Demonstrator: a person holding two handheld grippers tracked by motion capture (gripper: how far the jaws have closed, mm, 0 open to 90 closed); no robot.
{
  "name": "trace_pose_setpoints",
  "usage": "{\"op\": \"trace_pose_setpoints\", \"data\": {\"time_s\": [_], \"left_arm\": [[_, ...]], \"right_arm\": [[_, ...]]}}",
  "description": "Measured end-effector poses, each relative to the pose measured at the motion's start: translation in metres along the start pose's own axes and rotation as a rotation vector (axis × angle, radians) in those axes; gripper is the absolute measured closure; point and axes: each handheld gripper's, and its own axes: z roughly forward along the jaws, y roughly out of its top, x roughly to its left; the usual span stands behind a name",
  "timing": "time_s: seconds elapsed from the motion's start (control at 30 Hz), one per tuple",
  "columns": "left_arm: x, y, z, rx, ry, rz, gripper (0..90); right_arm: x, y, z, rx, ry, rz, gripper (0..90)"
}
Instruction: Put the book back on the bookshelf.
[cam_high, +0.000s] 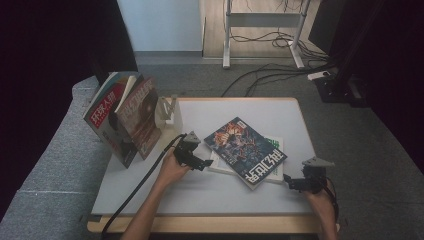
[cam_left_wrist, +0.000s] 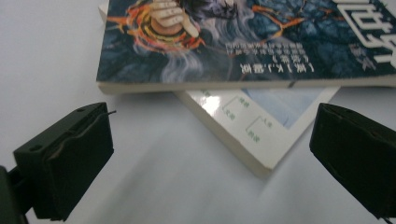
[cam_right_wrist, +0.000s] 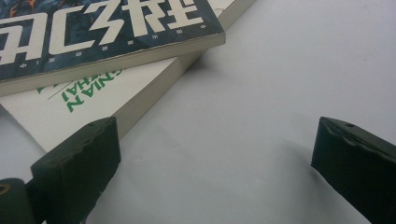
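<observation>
Flanking the dark book (cam_high: 246, 150), both tongs spread, left tongs (cam_high: 206, 163) nearer its edge

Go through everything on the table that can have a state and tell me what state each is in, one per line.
Dark-covered book: closed, lying flat, askew on the white book.
White book: closed, flat on the table, partly covered.
Magazines: upright, leaning in the white stand.
Left gripper: open, at the books' left edge, holding nothing.
Right gripper: open, near the books' right corner, holding nothing.
</observation>
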Motion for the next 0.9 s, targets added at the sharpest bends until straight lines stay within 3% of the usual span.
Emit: {"op": "trace_pose_setpoints", "data": {"time_s": [0.13,0.23,0.27,0.37,0.5,0.6,0.77,0.9], "left_arm": [[0.003,0.006,0.006,0.019,0.006,0.008,0.0],[0.006,0.008,0.009,-0.014,0.001,-0.014,0.0],[0.008,0.009,0.010,-0.002,0.003,-0.015,0.0],[0.009,0.012,0.015,0.019,0.019,0.003,0.0],[0.011,0.017,0.017,-0.003,0.019,0.005,0.0],[0.012,0.019,0.019,0.017,0.027,0.019,0.0],[0.013,0.027,0.024,0.006,0.013,0.022,0.0],[0.014,0.032,0.031,0.034,0.019,0.038,0.0]], "right_arm": [[0.002,0.002,-0.001,-0.009,0.002,-0.006,0.7],[0.005,0.005,-0.004,-0.020,0.003,-0.015,0.8],[0.006,0.006,-0.005,-0.023,0.005,-0.016,0.7],[0.009,0.010,-0.007,-0.031,0.008,-0.026,0.7],[0.014,0.016,-0.007,-0.041,0.020,-0.043,0.7],[0.018,0.021,-0.006,-0.042,0.028,-0.061,0.6],[0.023,0.027,-0.002,-0.044,0.041,-0.077,0.2],[0.027,0.032,0.003,-0.046,0.051,-0.082,0.0]]}}
